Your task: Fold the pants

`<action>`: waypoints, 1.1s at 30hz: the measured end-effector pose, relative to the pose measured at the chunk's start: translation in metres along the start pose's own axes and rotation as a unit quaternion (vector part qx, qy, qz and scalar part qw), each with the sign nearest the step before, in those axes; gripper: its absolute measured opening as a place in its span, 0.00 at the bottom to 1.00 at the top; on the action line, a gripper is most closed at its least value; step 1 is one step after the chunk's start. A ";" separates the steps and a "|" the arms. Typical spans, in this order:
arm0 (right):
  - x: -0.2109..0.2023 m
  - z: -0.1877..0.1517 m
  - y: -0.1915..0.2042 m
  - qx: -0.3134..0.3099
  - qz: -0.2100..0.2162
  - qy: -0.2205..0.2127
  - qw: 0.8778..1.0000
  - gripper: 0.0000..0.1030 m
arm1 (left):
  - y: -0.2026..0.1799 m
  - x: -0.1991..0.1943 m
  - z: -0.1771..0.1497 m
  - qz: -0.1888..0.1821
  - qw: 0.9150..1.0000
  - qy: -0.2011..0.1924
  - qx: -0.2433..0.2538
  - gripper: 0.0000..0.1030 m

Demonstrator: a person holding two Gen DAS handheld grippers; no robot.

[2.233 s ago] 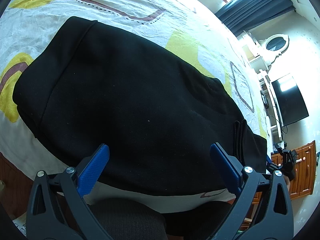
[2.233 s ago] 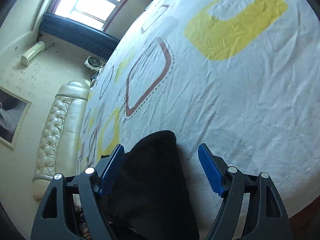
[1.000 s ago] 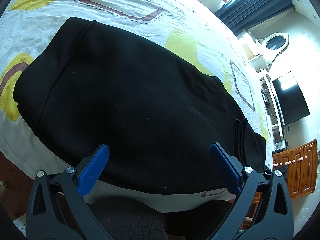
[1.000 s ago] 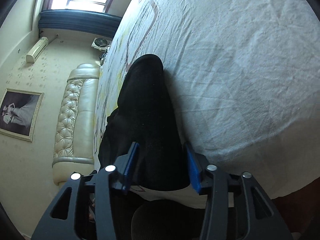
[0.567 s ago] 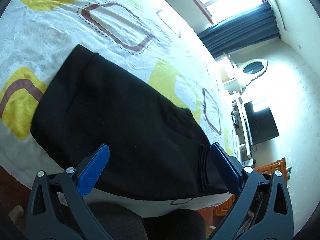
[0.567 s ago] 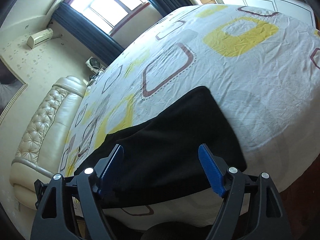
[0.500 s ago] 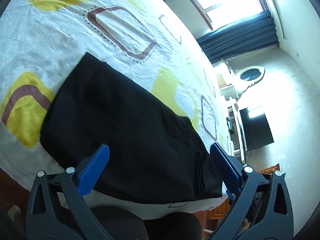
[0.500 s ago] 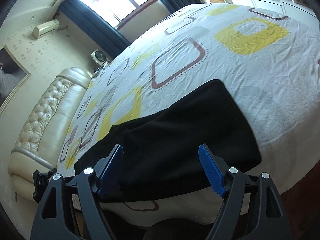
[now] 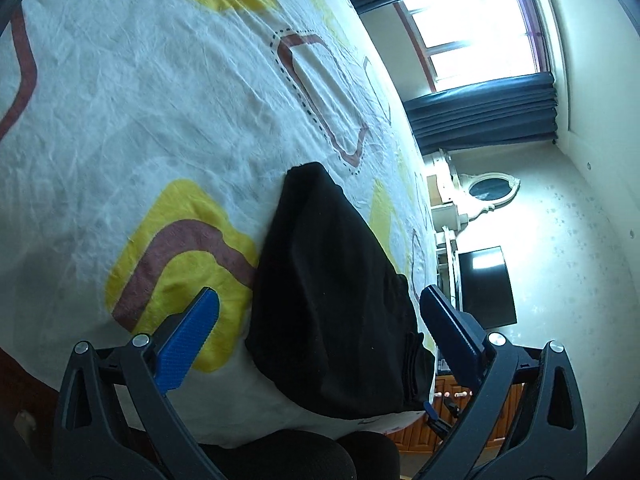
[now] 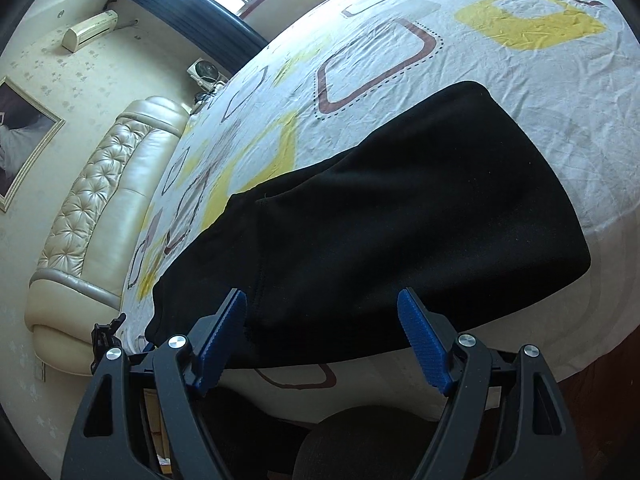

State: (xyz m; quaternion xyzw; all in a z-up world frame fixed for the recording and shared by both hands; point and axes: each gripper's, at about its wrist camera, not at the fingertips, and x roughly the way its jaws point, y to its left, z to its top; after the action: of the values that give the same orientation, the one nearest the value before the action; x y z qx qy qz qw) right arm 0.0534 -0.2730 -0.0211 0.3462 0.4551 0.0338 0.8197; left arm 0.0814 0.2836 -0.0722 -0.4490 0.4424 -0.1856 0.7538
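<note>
letting go: right gripper (image 10: 322, 336) has just been opening, jaws spread wide, nothing pinched between them | left gripper (image 9: 320, 328) also spread, holds nothing | black pants (image 10: 380, 232) lie folded flat on the bed sheet (image 10: 560, 92), middle of frame, near the bed's edge | change: one second ago the right jaws squeezed the cloth, now both have pulled back | guess: fold looks done

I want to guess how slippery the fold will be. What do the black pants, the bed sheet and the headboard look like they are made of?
Pants: soft, matte knit, maybe fleece or jersey; it swallows light and shows a stitched seam.
Bed sheet: thin woven cloth, probably cotton, matte and finely creased.
Headboard: cream leather or imitation, glossy and button-tufted.
</note>
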 end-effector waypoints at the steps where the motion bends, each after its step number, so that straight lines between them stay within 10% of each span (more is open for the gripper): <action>1: 0.001 0.000 -0.001 0.001 0.000 0.001 1.000 0.75 | -0.002 0.003 0.000 0.006 1.000 0.006 0.007 0.97; 12: 0.011 -0.003 0.002 -0.002 0.006 0.024 1.000 0.75 | -0.021 0.024 -0.016 0.015 0.997 0.043 0.055 0.90; 19: 0.014 -0.003 0.001 0.007 0.009 0.028 1.000 0.75 | -0.009 0.033 -0.016 0.099 0.992 0.052 0.050 0.20; 33: 0.007 -0.002 -0.001 0.009 0.007 0.008 1.000 0.75 | -0.073 0.015 -0.011 0.010 0.999 0.007 0.044 0.13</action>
State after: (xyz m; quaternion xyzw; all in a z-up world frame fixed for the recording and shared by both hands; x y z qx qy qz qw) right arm 0.0556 -0.2706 -0.0274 0.3567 0.4598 0.0386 0.8123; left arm 0.0887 0.2294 -0.0202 -0.4100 0.4438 -0.2009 0.7711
